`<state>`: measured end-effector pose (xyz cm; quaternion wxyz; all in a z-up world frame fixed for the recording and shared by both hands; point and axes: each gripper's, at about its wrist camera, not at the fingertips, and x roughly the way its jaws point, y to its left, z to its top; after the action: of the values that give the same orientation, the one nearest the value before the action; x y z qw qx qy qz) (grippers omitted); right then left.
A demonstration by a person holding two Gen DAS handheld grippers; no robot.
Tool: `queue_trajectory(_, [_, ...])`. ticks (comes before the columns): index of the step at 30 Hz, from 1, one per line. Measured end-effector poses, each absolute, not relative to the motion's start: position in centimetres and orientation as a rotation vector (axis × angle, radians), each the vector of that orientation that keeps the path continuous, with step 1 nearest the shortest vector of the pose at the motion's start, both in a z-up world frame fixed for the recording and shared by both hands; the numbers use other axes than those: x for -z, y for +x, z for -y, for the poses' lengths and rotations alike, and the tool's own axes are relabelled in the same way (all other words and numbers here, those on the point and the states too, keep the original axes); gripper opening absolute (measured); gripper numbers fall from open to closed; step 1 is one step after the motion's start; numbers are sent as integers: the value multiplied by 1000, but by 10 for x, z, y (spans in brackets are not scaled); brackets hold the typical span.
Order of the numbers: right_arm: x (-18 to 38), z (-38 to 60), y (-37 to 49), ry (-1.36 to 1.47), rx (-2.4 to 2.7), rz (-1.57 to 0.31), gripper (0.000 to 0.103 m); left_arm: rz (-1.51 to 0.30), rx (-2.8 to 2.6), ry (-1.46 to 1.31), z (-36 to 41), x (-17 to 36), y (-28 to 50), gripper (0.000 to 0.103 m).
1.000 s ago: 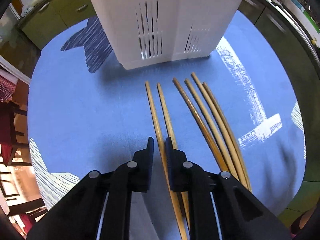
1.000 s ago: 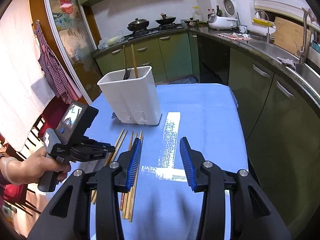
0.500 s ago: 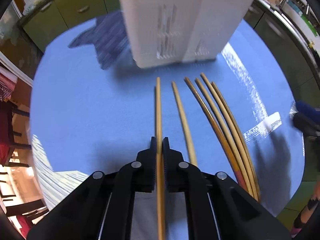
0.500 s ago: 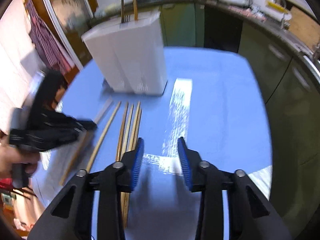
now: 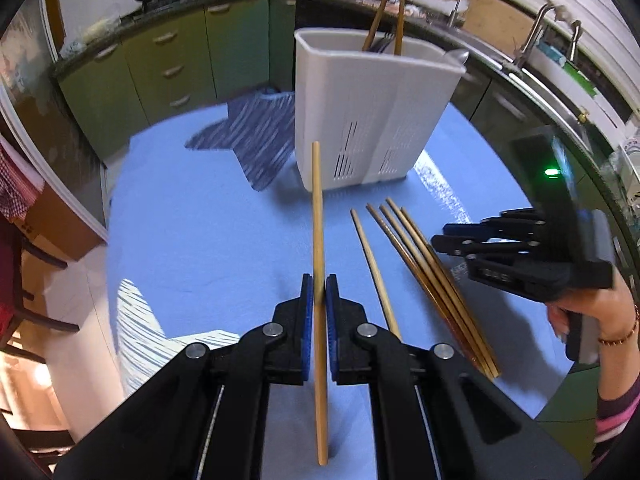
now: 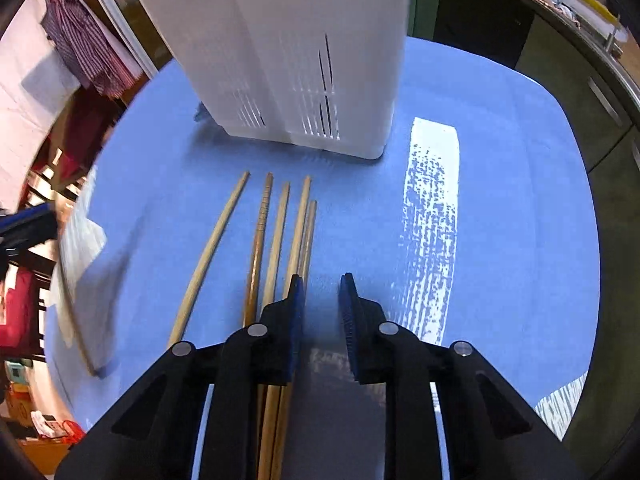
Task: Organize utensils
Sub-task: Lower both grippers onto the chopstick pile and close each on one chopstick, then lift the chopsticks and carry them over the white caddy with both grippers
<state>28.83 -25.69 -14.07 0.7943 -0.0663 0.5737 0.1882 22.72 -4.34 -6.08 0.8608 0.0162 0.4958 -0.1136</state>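
Observation:
My left gripper (image 5: 319,294) is shut on one wooden chopstick (image 5: 317,216) and holds it lifted above the blue table, pointing at the white utensil holder (image 5: 368,112). The holder has chopsticks and cutlery standing in it. Several chopsticks (image 5: 416,264) lie on the cloth to the right of it. My right gripper (image 6: 322,300) is open, low over the table, with its left finger over the ends of the lying chopsticks (image 6: 280,232). The holder (image 6: 288,52) stands just beyond them. The right gripper also shows in the left wrist view (image 5: 500,248).
The table carries a blue cloth (image 5: 192,232) with white painted marks (image 6: 430,232). Green kitchen cabinets (image 5: 168,64) and a counter with a sink (image 5: 552,40) run behind and to the right. Chairs stand at the left edge (image 5: 24,300).
My left gripper closed on one chopstick and lifted it off the table, tilting up. My right gripper came down and forward over the lying chopsticks, jaws narrower.

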Motion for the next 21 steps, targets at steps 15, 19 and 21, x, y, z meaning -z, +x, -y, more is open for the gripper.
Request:
queue_trajectory(15, [150, 226, 289, -254, -369, -1237, 13, -1008, 247, 40, 33, 54, 211, 7])
queue_trajectory(19, [149, 224, 292, -249, -369, -1230, 6, -1004, 253, 48, 36, 53, 210, 7])
queue_trajectory(21, [139, 229, 290, -230, -373, -1190, 6, -1000, 258, 51, 36, 52, 208, 6])
